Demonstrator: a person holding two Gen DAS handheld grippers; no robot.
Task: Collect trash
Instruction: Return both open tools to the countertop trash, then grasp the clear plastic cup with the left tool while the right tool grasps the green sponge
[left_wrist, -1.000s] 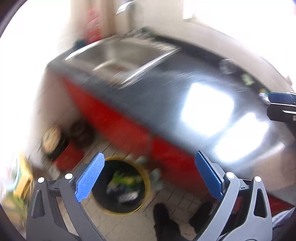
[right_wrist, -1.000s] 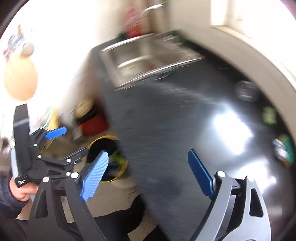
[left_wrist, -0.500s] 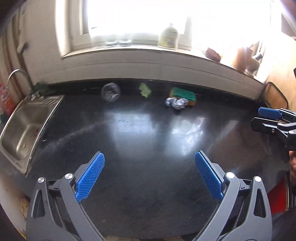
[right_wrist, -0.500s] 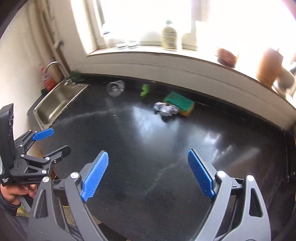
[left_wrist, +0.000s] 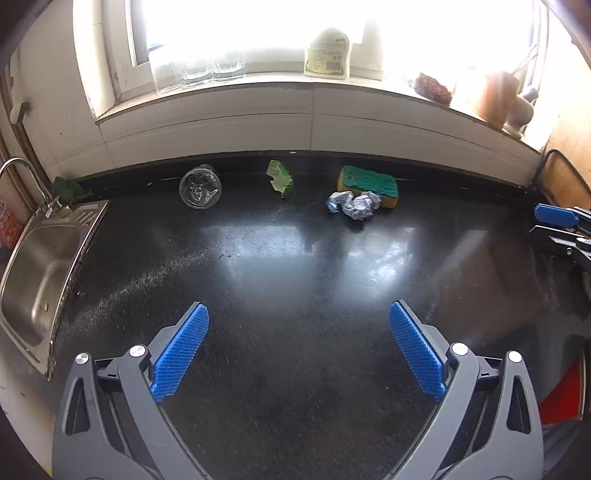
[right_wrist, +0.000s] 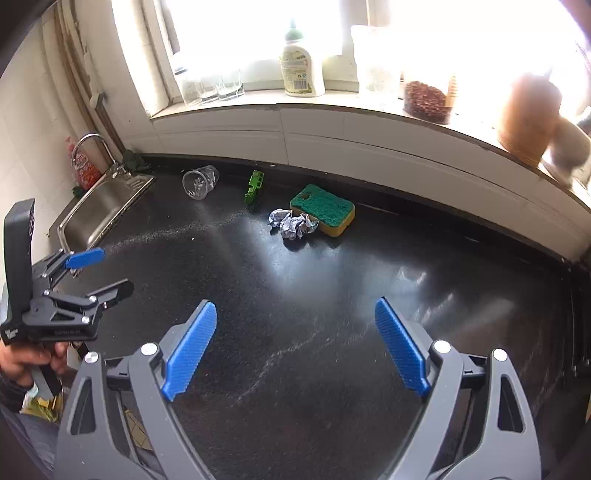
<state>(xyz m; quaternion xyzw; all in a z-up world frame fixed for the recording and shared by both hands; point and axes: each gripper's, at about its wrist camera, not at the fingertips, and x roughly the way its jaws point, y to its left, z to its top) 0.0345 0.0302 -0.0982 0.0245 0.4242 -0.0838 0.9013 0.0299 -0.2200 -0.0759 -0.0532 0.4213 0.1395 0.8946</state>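
Nearest, the left gripper hangs above the black countertop with its blue pads spread wide and nothing between them. The right gripper is the same: jaws wide apart, empty, tilted down over the bare dark surface. In the right wrist view the left gripper shows again at the lower left, held in a hand, its two fingers apart.

Farther ahead of both grippers, well beyond the fingertips, the trash lies near the back wall. A crumpled paper ball sits slightly right of centre ahead of the left gripper and touches a green-and-yellow sponge just behind it. To the left of those lies a small green scrap, and farther left again a clear plastic cup on its side, mouth toward the camera.

Off to the left of the left gripper is a steel sink with its tap. Beyond everything, the window sill carries drinking glasses, a detergent bottle and jars.
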